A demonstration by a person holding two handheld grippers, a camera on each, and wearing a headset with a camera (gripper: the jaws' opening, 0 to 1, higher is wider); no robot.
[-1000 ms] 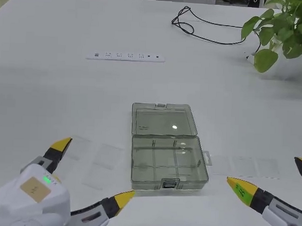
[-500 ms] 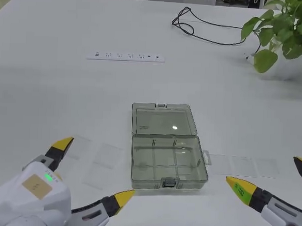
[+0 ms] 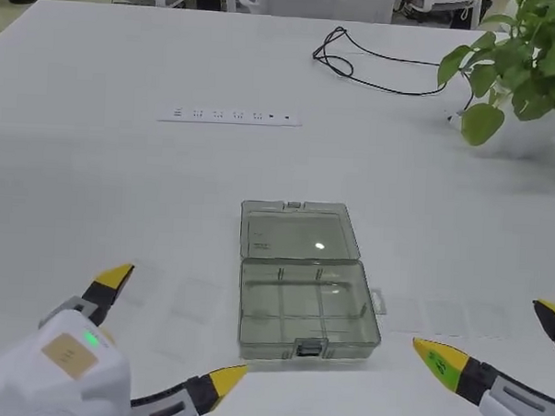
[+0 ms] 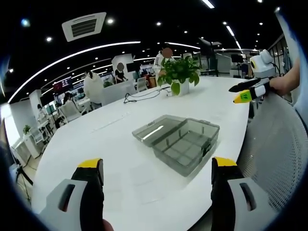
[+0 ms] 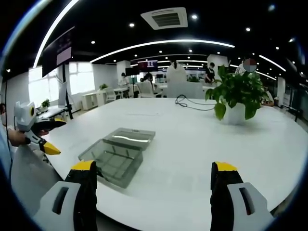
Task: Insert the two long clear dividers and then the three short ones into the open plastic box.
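Little changes over the last second: the head view shifts, so the whole table sits lower in the picture, but nothing on it moves relative to the rest. The open plastic box [image 3: 308,311] lies at the middle of the white table [image 3: 94,182], its lid [image 3: 299,233] folded flat toward 12 o'clock. The left gripper [image 3: 173,325] keeps its jaws spread wide and holds nothing, at about 8 o'clock from the box. The right gripper [image 3: 491,330] hangs equally wide and empty at about 4 o'clock. Faint clear dividers [image 3: 196,300] lie flat on the table at 9 o'clock from the box, and more clear pieces [image 3: 448,315] at 3 o'clock. They are too transparent to sort long from short. Lines cross the box floor, possibly ribs or dividers already seated. I judge that no pickup has begun.
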